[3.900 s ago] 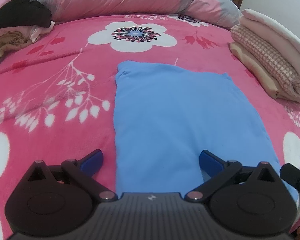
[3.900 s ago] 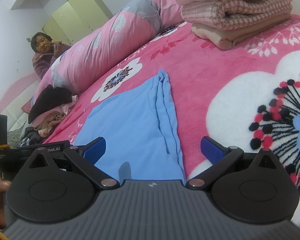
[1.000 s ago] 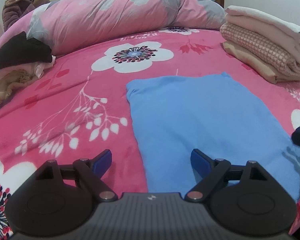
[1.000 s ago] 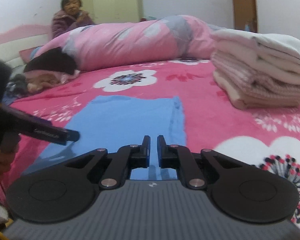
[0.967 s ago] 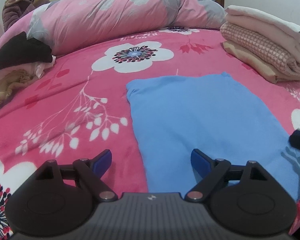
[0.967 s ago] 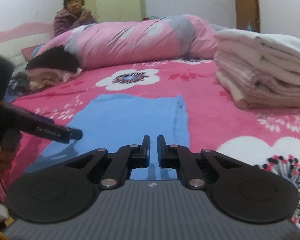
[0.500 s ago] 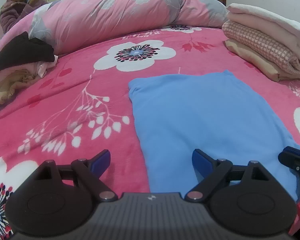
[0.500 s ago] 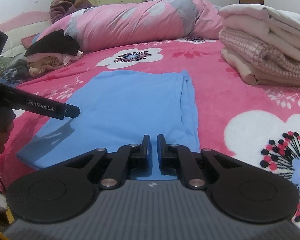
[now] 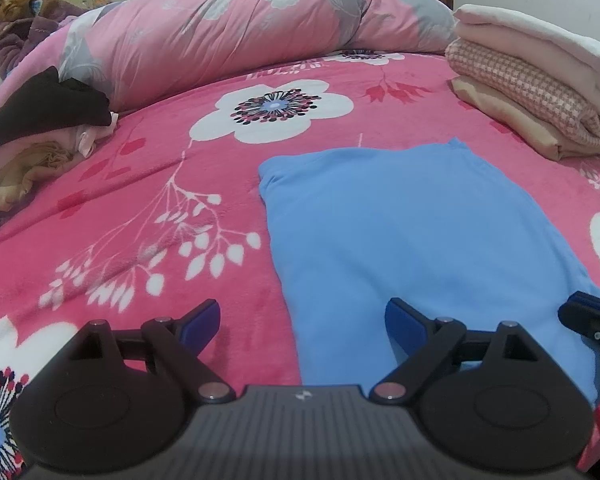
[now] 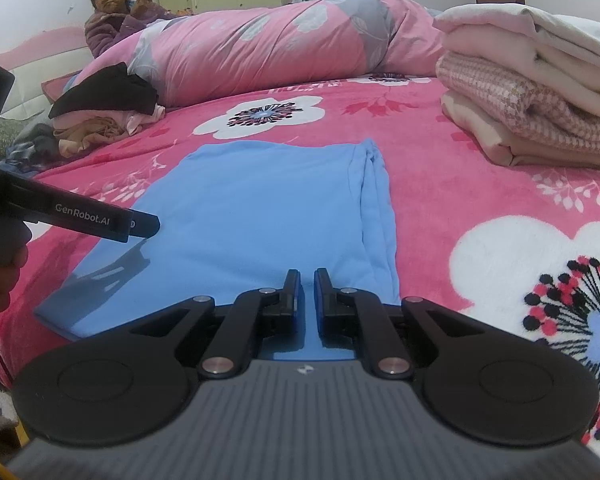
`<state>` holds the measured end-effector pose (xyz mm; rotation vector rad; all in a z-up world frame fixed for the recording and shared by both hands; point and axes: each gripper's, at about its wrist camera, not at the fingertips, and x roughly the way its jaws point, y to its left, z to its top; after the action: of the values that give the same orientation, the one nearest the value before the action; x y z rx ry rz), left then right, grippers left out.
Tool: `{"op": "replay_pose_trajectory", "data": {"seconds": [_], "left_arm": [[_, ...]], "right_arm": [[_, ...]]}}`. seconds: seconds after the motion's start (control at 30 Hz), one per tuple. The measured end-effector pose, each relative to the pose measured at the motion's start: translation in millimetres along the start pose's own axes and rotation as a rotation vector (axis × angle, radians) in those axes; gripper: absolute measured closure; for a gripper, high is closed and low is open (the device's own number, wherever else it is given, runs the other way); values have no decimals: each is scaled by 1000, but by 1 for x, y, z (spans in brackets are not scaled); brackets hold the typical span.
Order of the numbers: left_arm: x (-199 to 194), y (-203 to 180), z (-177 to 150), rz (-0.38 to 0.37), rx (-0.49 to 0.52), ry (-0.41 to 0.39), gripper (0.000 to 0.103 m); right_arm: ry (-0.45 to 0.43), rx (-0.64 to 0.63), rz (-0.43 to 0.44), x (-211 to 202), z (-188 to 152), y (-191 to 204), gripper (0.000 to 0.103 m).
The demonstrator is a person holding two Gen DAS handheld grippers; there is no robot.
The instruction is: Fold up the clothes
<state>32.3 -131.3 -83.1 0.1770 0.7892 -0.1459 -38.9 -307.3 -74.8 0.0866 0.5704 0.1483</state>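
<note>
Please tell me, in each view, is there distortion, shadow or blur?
Left wrist view: fisheye bends the pink bedspread into a dome; dark corners. Right wrist view: the left gripper casts a soft shadow on the blue garment; both stay sharp.

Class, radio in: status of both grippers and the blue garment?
Left gripper open, empty. Right gripper shut, empty. Flat folded blue cloth garment on pink floral blanket. Nothing in the way.

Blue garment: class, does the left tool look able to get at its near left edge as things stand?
Probably yes: the left tool is open, straddling the blue garment's left edge, with nothing between.
</note>
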Motion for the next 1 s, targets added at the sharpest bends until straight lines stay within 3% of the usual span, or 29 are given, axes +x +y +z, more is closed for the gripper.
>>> {"op": "replay_pose_trajectory", "data": {"seconds": [1.0], "left_arm": [[-2, -2, -2, 18, 7, 2, 12]], "right_arm": [[-7, 7, -6, 0, -3, 2, 97]]}}
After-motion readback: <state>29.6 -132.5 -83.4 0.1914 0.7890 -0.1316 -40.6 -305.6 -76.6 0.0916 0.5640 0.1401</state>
